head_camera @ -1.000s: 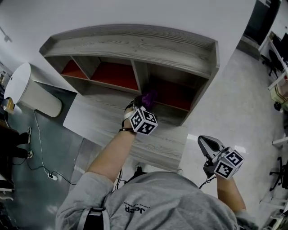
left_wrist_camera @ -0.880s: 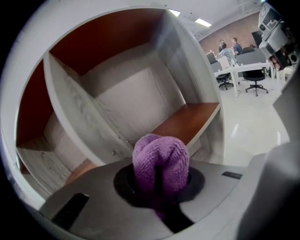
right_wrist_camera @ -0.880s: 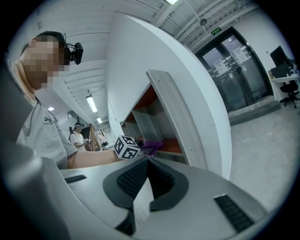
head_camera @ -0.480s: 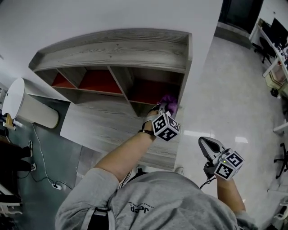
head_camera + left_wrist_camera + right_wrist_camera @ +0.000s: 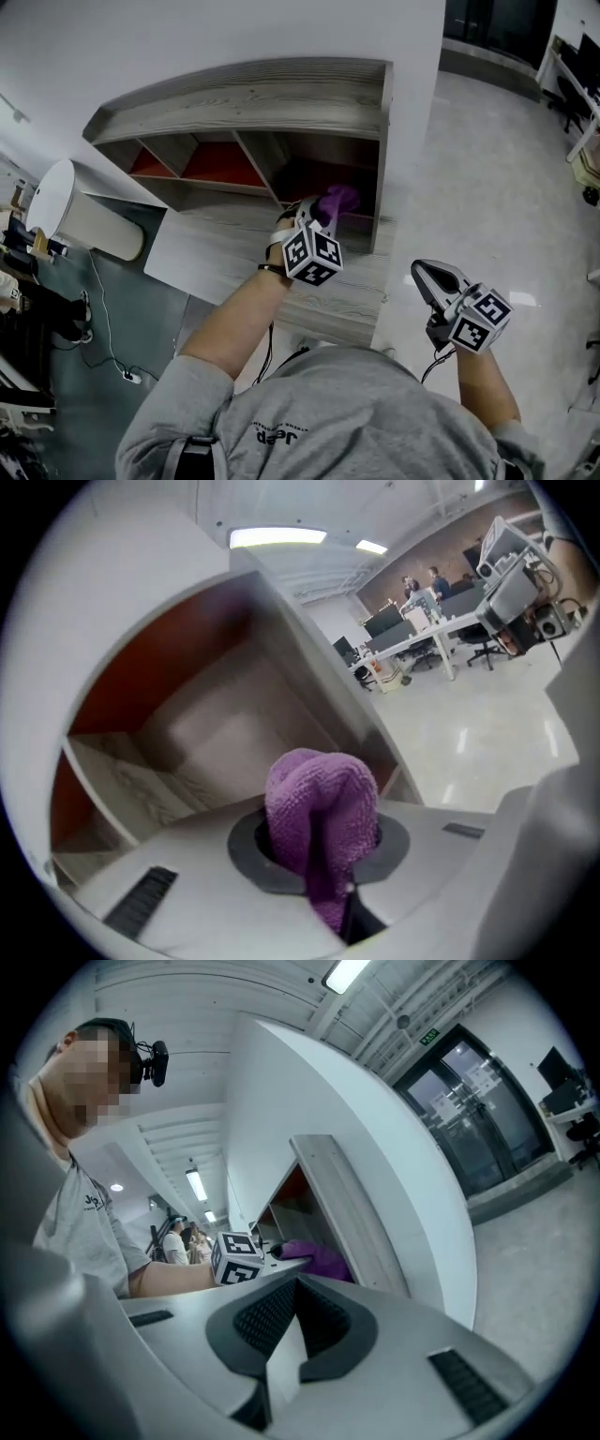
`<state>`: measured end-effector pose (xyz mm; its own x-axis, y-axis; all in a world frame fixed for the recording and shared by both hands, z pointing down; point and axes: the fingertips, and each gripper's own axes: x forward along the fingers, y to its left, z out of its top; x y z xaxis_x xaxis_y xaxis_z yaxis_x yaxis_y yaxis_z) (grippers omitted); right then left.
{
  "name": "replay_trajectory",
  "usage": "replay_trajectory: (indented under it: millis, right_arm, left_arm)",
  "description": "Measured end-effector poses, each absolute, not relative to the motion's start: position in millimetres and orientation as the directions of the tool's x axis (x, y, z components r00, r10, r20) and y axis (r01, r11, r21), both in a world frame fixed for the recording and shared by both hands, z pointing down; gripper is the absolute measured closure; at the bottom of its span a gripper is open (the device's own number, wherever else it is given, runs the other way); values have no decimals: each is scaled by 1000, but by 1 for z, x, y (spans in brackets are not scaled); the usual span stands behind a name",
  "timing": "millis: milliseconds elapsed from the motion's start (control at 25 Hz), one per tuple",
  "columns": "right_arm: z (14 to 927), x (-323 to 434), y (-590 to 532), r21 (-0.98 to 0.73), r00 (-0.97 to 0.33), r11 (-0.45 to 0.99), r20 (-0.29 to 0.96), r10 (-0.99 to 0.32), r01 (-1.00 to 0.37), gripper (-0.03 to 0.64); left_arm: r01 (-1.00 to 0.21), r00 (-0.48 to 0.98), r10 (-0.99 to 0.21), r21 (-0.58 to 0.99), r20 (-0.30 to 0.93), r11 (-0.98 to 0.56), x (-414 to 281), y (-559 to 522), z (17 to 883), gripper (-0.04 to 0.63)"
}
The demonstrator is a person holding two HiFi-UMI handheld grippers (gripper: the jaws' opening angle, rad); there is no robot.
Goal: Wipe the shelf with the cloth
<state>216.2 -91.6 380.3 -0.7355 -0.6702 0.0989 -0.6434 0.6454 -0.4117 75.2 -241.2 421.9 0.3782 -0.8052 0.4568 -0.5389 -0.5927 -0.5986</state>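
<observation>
A grey wooden shelf (image 5: 253, 98) with red-backed compartments stands against the white wall. My left gripper (image 5: 323, 211) is shut on a purple cloth (image 5: 337, 199) at the mouth of the right-hand compartment (image 5: 333, 183). In the left gripper view the bunched cloth (image 5: 319, 808) sticks up between the jaws, with the compartment's floor (image 5: 197, 761) beyond it. My right gripper (image 5: 433, 281) hangs shut and empty off the shelf's right end, over the floor. From the right gripper view the shelf's end panel (image 5: 342, 1213) and the cloth (image 5: 314, 1258) show past the closed jaws (image 5: 281, 1354).
A lower grey desk surface (image 5: 234, 258) juts out below the compartments. A white round bin (image 5: 70, 211) sits at the left with cables on the floor. Glossy floor (image 5: 487, 197) spreads to the right. Desks, chairs and people stand far off (image 5: 441, 602).
The left gripper with the cloth swung right to the shelf's end, then came back a little left and up into the right compartment's mouth. The right gripper barely moved.
</observation>
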Motion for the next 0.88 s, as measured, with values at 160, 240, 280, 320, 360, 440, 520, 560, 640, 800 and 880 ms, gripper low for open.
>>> replay_trajectory:
  millis: [160,240,280,320,360,440,520,560,640,800,880]
  right_arm:
    - [372,198,-97,-393,-807,729,61,-587,-560,595]
    - [371,186,-99,-380,-854,782,43,-519,-494,595]
    - [371,182,-98,-375,-871,801,35,-490,-466,595]
    - [372,182,-96,-374,-882,814,29,-470,-446,595]
    - [374,184,-94,-374,-889,820,25,-457,-432,595]
    - [380,193,-88,-385,-894,822,19,-447,-419,595]
    - [389,203,-88,-406,-894,814,16,-447,-415,595]
    - [394,207,-90,-411,-892,811,17,-451,-417,595]
    - [398,209,-97,-366,-885,818,33,-465,-444,595]
    - [393,178,-103,-81,-874,871,89,-478,-485,595]
    - [388,155,-101,18,-874,878,92,-477,-478,595]
  left_arm:
    - [-500,247,-913,-764,326,-408,42,-258,358,527]
    - [-431,143,-961,-860,236,-274,23,-269,324,526]
    - [-376,90,-978,-903,187,-207,16,-276,308,527]
    - [-305,41,-989,-941,139,-145,13,-283,294,526]
    - [-219,-5,-995,-971,96,-93,12,-291,283,527]
    - [5,-92,-996,-1000,20,-20,9,-304,274,528]
    - [235,-149,-985,-971,-85,48,4,-312,270,528]
    - [302,-158,-979,-950,-128,76,2,-315,269,528]
    - [350,-168,-970,-931,-176,108,0,-321,273,528]
    - [360,-201,-954,-923,-221,138,-4,-339,276,528]
    - [339,-244,-961,-940,-130,41,-10,-353,296,528]
